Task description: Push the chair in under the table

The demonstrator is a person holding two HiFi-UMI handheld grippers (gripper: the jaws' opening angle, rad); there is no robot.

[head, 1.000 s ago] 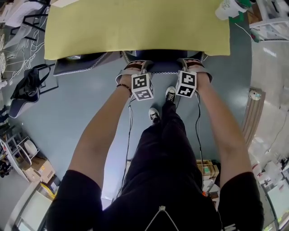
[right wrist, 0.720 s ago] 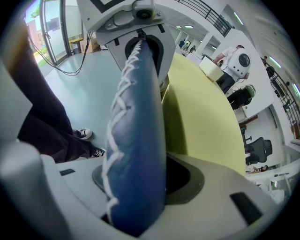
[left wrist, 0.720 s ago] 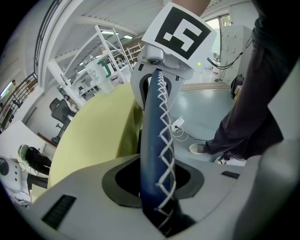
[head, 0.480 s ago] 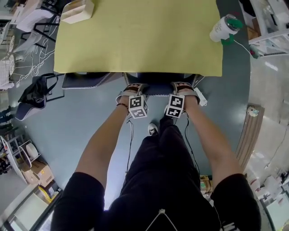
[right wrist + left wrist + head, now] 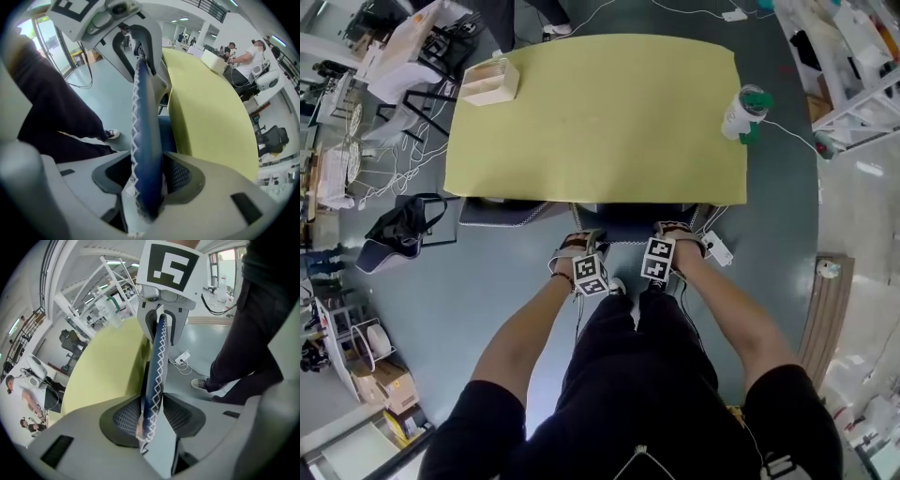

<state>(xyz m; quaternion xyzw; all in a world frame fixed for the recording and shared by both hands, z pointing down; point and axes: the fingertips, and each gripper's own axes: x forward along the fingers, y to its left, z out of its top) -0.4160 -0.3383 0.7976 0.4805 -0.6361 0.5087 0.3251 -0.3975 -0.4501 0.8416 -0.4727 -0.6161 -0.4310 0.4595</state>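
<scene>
Standing close behind the chair [image 5: 628, 220], already tucked under the near edge of the yellow surface [image 5: 600, 122] save for its blue back. Straddling that back with the left gripper [image 5: 570, 248], just opened wider, not pinching the stitched edge. Straddling it likewise with the right gripper [image 5: 675, 232], wide and unclamped. Farther off, at the far left corner, a wooden box [image 5: 490, 82]; by the far right corner, a cup [image 5: 741, 112].

Bright, even light from ceiling lights [image 5: 183, 19], with only soft shadows on the floor [image 5: 487, 272]. Both gripper views bend hard toward black corners, and the chair back [image 5: 145, 154] close to the lens is blurred.
</scene>
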